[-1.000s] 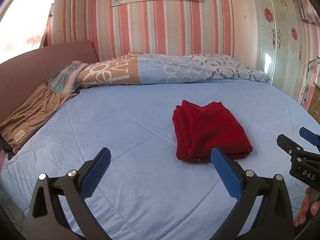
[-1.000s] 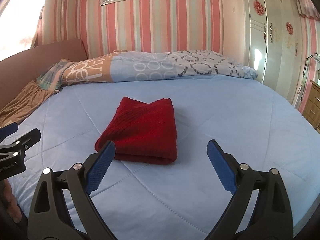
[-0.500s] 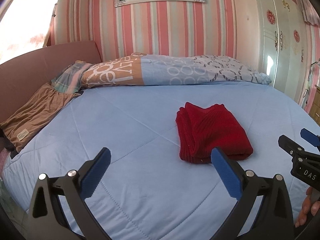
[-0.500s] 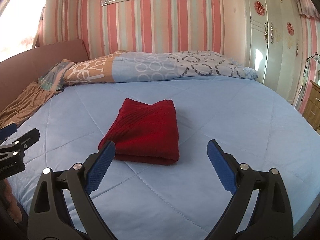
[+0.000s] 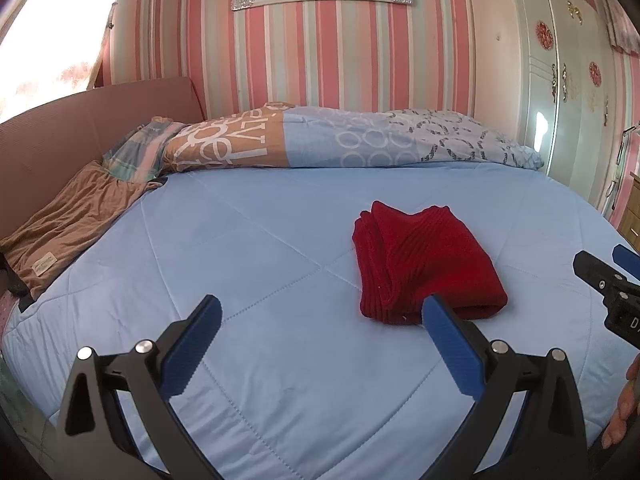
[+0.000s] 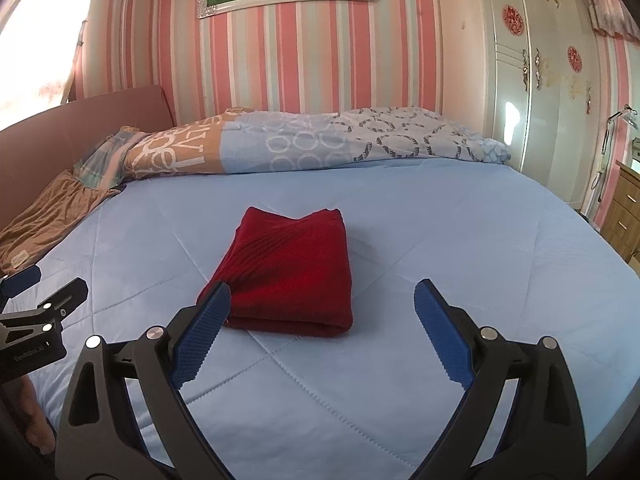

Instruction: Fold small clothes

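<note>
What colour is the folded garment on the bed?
Deep red, ribbed knit: the folded garment shows best in the right wrist view.

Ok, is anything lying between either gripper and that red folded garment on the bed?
Nothing visible. Only bare blue quilt separates the open right gripper and open left gripper from the red garment. The patterned duvet lies beyond it.

My left gripper (image 5: 318,320) is spread wide, blue pads (image 5: 450,342) apart, nothing between them, held above the bed's near edge. My right gripper (image 6: 322,306) is the same: jaws wide, empty, level with the left and beside it. Each shows at the edge of the other's view. Bits of my hand (image 5: 624,408) show behind the right one.
</note>
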Tool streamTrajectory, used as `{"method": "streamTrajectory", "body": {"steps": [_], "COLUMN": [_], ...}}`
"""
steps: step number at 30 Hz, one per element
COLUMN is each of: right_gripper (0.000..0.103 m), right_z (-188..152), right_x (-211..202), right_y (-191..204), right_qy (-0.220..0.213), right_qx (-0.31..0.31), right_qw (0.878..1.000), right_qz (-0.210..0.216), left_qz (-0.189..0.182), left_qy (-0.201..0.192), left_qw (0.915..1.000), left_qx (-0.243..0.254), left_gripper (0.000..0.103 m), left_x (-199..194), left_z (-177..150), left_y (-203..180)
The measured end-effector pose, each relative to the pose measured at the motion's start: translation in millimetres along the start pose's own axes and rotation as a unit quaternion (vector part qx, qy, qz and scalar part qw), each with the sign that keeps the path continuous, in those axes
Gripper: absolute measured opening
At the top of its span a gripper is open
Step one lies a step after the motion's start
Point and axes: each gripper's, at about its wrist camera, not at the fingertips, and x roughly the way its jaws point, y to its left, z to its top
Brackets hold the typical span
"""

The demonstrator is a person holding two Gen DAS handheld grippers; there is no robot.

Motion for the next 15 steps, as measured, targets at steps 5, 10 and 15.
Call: {"method": "streamTrajectory", "body": {"steps": [5, 10, 15], "right_gripper": [0.093, 0.093, 0.093], "right_z": [0.4, 1.8, 2.0], "right_x": [-1.4, -1.9, -3.1], "right_y": [0.5, 0.3, 0.0], "right_qy": [-0.001, -0.002, -0.004], "right_qx": [-0.001, -0.002, -0.001], "right_qw": [1.0, 1.0, 1.0], "right_qz": [-0.002, -0.002, -0.002], "left_qz": [-0.002, -0.001, -0.001], "left_qy": [-0.003, -0.003, -0.002], "left_qw": [1.0, 1.0, 1.0], "left_qx": [0.001, 0.0, -0.001], "left_gripper": [0.101, 0.101, 0.101], "left_x": [-1.8, -2.6, -2.3], "left_z": [0.3, 0.0, 1.3], "left_y": [0.0, 0.9, 2.1]}}
